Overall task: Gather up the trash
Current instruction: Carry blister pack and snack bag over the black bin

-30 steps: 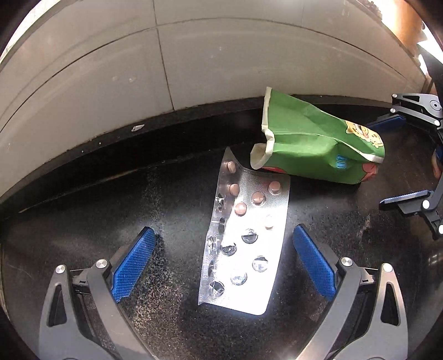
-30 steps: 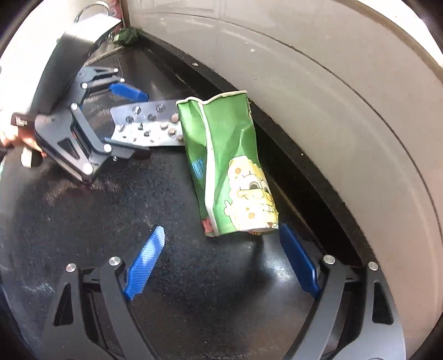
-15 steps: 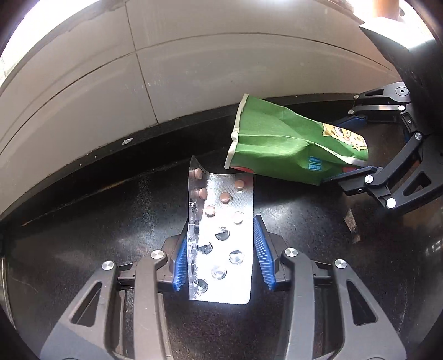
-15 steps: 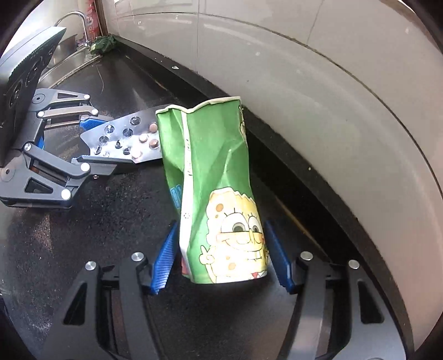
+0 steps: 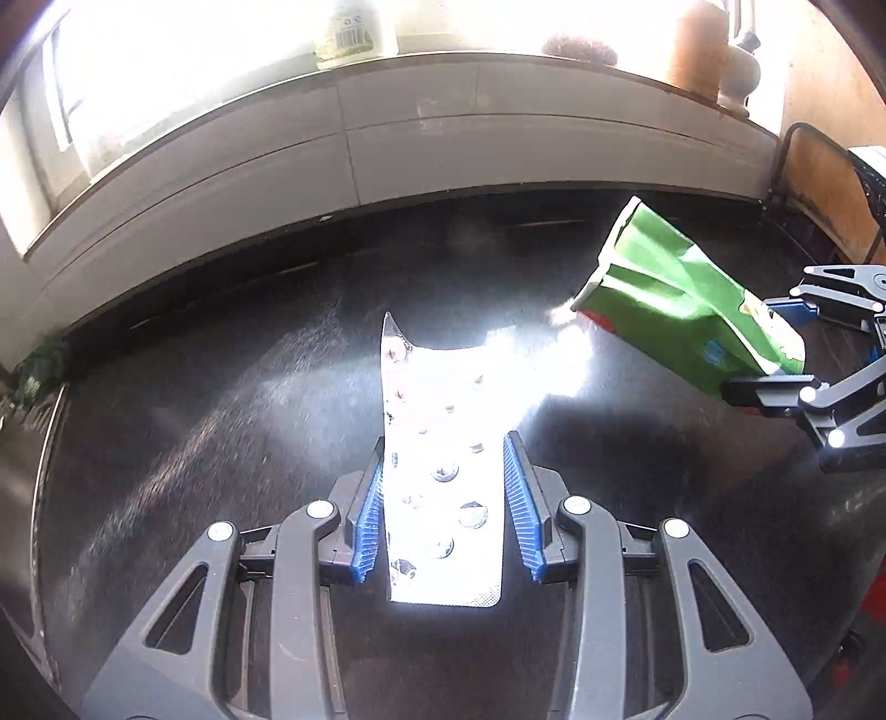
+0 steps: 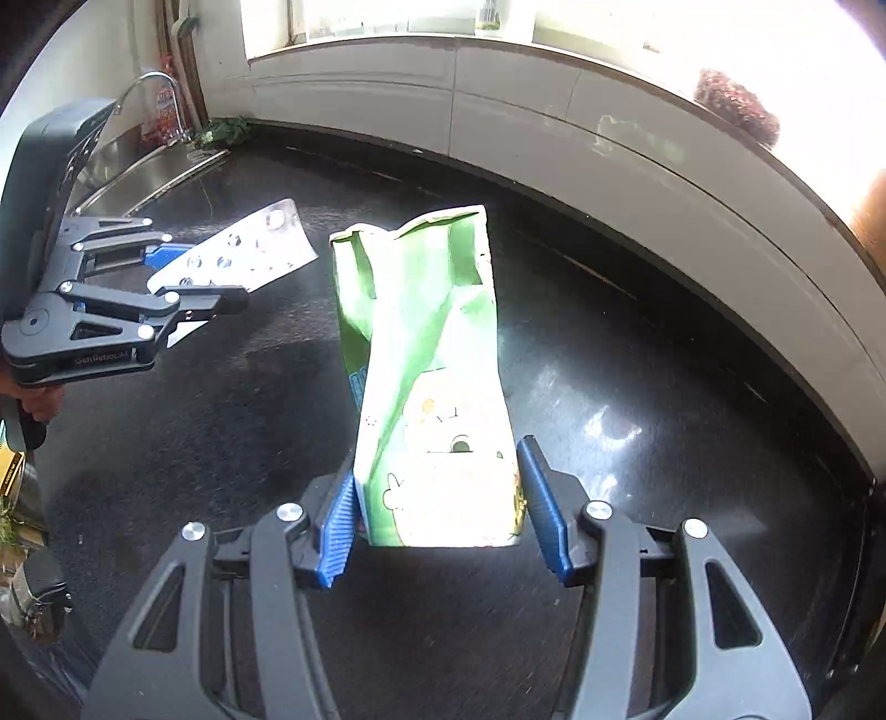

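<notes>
Left gripper (image 5: 443,509) clamped on blister pack (image 5: 443,471); blue ribbed pads (image 5: 370,520) pressing both long edges, jaws just closed further onto it. Silver foil strip, mostly popped empty cells, a few pinkish pills left toward far end, far corner curled up, glare washing out most of surface. Pack jutting forward past fingertips, lifted off counter, tilted.

Right gripper (image 6: 437,509) clamped on green snack bag (image 6: 426,376); blue pads (image 6: 540,509) squeezing bottom end from both sides, jaws just closed further onto it. Crumpled green wrapper, torn open at far end, white inner lining showing at mouth, yellow cartoon character print near pads, small blue patch on side. Bag sticking up and away from fingers, off counter.

Seen from left wrist view: snack bag (image 5: 681,315) off to right of left fingers, held by right gripper (image 5: 797,349). Seen from right wrist view: blister pack (image 6: 243,255) off to left, in left gripper (image 6: 183,277), fingers of person's hand (image 6: 33,399) on handle behind it.

Under both: black speckled countertop (image 5: 221,415), glossy, sun patches. Beyond fingertips: white tiled backsplash (image 6: 554,127), bright windowsill (image 5: 443,50) with overexposed items. Far left of right fingers: steel sink (image 6: 127,171) with faucet (image 6: 149,83), leafy greens (image 6: 221,130) at corner.
</notes>
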Demonstrator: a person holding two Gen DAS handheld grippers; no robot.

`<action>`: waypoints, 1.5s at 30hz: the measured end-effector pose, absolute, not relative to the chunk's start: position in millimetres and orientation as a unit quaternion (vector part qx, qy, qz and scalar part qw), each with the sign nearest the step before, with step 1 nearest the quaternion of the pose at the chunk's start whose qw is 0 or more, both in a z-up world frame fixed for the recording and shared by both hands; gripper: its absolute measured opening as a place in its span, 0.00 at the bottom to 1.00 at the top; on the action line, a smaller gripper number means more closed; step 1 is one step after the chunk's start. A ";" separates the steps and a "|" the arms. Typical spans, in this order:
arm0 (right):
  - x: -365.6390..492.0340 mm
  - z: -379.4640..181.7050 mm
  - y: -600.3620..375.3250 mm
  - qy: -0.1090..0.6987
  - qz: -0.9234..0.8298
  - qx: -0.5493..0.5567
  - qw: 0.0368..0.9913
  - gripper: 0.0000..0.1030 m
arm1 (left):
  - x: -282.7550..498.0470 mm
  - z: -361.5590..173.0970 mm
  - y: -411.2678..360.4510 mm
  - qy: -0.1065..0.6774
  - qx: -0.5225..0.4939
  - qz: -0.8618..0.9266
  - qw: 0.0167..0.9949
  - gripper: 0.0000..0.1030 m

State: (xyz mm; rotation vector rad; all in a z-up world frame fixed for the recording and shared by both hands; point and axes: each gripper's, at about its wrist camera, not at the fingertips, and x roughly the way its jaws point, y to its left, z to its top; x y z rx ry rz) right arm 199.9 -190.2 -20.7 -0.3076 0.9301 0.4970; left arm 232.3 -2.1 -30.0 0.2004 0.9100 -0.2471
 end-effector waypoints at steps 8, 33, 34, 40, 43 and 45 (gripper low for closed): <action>133.4 -1.1 -184.5 0.428 0.245 -0.134 0.860 0.52 | 133.3 -9.4 27.9 0.437 0.080 -0.075 0.893 0.38; -53.0 -26.1 174.7 0.406 0.534 -0.192 0.717 0.53 | -175.7 -44.0 295.4 0.442 -0.068 0.266 0.854 0.39; -60.5 -32.9 187.8 0.410 0.542 -0.196 0.707 0.53 | -185.0 -50.6 304.5 0.444 -0.081 0.270 0.850 0.39; -92.1 -82.3 253.3 0.453 0.555 -0.223 0.661 0.53 | -220.3 -102.7 339.7 0.463 -0.159 0.273 0.828 0.39; -97.5 -108.7 280.8 0.474 0.552 -0.238 0.644 0.53 | -226.9 -135.5 352.3 0.478 -0.180 0.275 0.814 0.39; -103.1 -125.6 296.6 0.485 0.547 -0.251 0.634 0.53 | -232.3 -155.9 363.6 0.476 -0.219 0.266 0.809 0.39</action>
